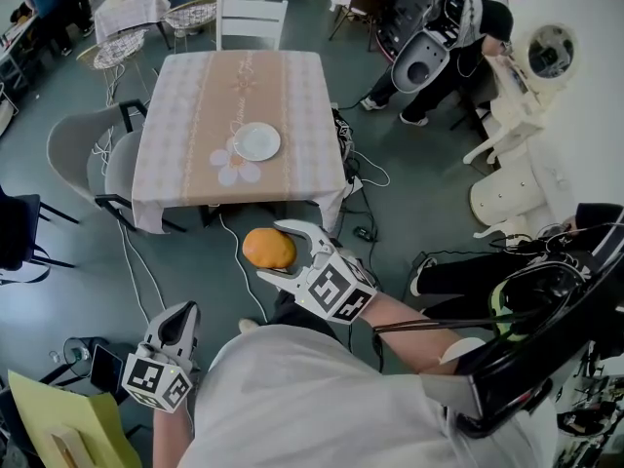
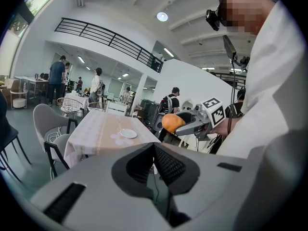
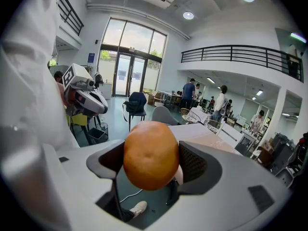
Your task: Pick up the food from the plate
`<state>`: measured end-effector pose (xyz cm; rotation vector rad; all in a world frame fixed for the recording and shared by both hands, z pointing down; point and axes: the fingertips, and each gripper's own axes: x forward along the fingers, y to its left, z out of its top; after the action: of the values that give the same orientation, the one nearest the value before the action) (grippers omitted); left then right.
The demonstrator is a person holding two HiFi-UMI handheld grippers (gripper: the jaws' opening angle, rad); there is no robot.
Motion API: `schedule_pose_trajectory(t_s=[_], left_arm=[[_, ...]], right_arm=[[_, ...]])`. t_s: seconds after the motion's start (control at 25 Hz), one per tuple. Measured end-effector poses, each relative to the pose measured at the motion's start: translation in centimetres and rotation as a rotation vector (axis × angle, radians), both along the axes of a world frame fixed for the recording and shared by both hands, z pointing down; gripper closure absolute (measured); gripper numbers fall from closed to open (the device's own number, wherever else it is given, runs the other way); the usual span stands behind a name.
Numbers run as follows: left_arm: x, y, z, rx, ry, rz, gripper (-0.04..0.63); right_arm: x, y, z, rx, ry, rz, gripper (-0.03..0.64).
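The right claw (image 1: 277, 251) is clamped on an orange (image 1: 267, 249), 1 jaw on each side of the fruit. In the right gripper view the orange (image 3: 150, 154) fills the gap between the 2 dark ribbed pads (image 3: 192, 161), which press on its flanks while its top and bottom bulge past them. The jaws stand about as far apart as the fruit is wide.

In the head view the orange hangs in the air over the grey floor (image 1: 409, 174), off the near edge of the desk (image 1: 195, 96) and in front of the person's white-clad torso. The white plate (image 1: 257, 141) lies on the desk's checked cloth, beside a printed flower, well apart from the fruit.

The left claw (image 1: 182, 312) is held low at the person's left side, apart from the desk. In the left gripper view its 2 jaws meet at their tips with nothing between them, and they point toward the desk; the right claw and its orange show further off to the right.

A white chair (image 1: 251, 19) stands at the far side of the desk and a grey chair (image 1: 83, 149) at its left.
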<state>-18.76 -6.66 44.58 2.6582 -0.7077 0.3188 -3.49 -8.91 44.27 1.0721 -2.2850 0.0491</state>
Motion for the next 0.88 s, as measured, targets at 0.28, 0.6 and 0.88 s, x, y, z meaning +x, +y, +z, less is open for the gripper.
schedule_pose_trajectory(t_s=[0.28,0.6,0.88], left_arm=[[0.6,0.2,-0.1,0.002,-0.001,0.013,0.586],[0.5,-0.3,-0.2,0.002,-0.002,0.014,0.586],[0.8,-0.8,0.2,-0.004,-0.006,0.008,0.586]], right_arm=[[0.3,0.2,0.0,0.000,-0.001,0.001,0.264],[0.4,-0.2,0.0,-0.002,0.005,0.005,0.264],[0.6,-0.8,0.4,-0.005,-0.002,0.001,0.264]])
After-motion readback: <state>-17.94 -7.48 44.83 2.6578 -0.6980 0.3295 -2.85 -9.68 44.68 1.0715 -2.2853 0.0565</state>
